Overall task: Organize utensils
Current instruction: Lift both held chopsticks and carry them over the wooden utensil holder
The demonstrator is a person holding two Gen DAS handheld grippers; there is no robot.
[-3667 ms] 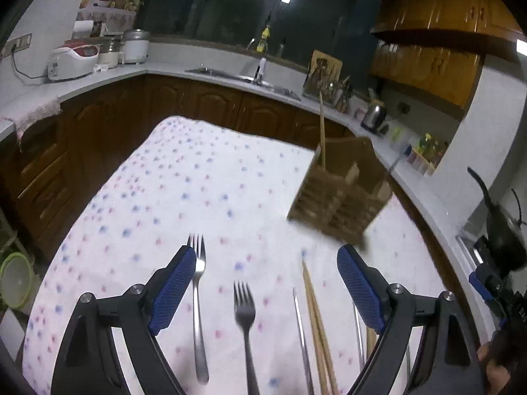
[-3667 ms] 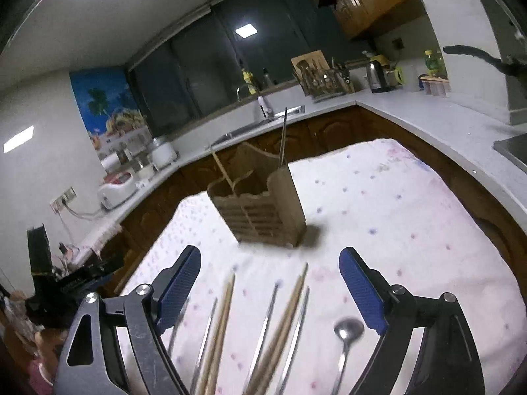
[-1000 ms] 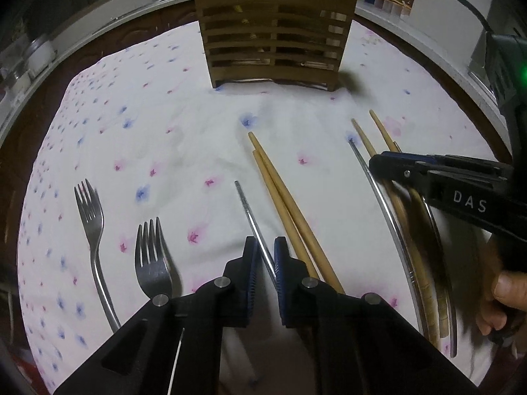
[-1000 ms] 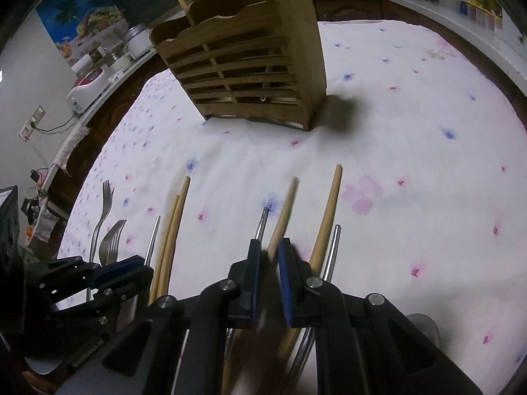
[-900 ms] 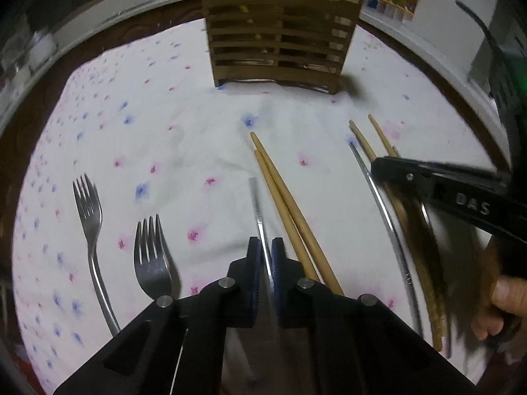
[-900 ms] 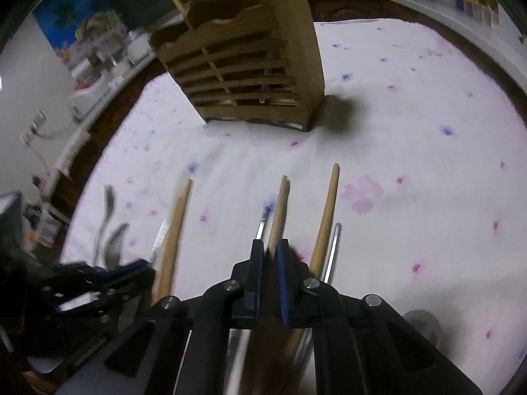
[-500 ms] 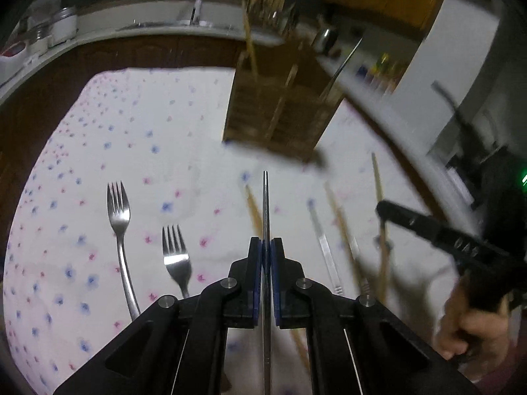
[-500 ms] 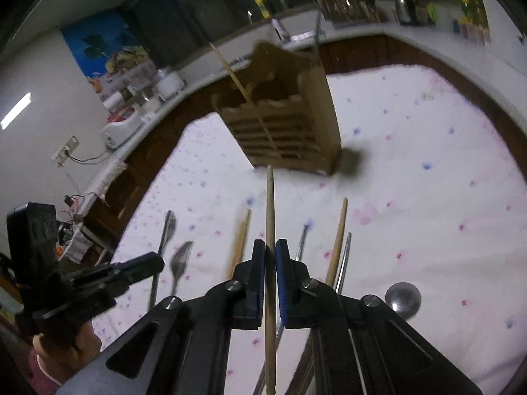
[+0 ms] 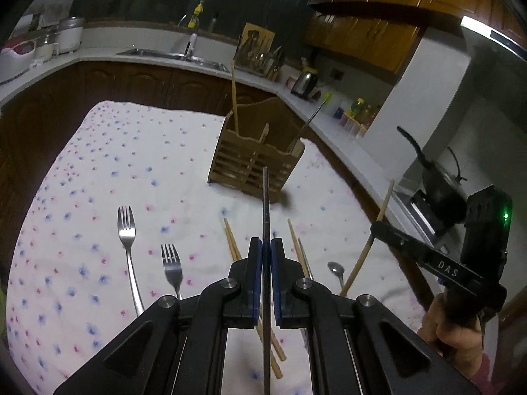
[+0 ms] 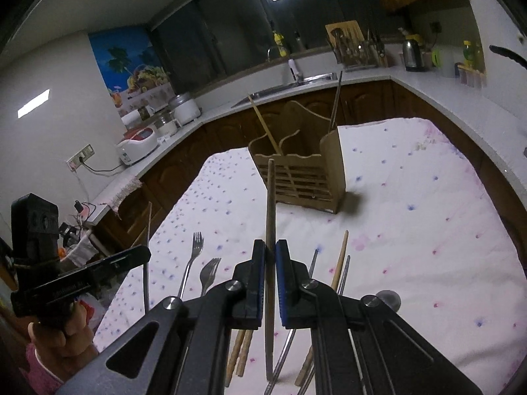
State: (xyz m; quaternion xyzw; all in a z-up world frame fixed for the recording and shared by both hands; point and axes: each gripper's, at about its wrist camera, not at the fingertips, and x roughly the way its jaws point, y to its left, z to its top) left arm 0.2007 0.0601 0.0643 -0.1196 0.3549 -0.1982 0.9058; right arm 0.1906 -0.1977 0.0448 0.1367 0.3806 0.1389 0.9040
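Chopstick (image 10: 270, 204) base hidden behind right gripper (image 10: 270, 253) fingers (image 10: 257, 263)

Both wrist views — above table | facing shared wooden caddy (image 9: 255, 161)

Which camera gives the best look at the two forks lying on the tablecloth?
The left wrist view. Both forks lie in the open on the tablecloth, tines and most of each handle visible. In the right wrist view the forks are smaller, and the right hand-held gripper hides their handle ends.
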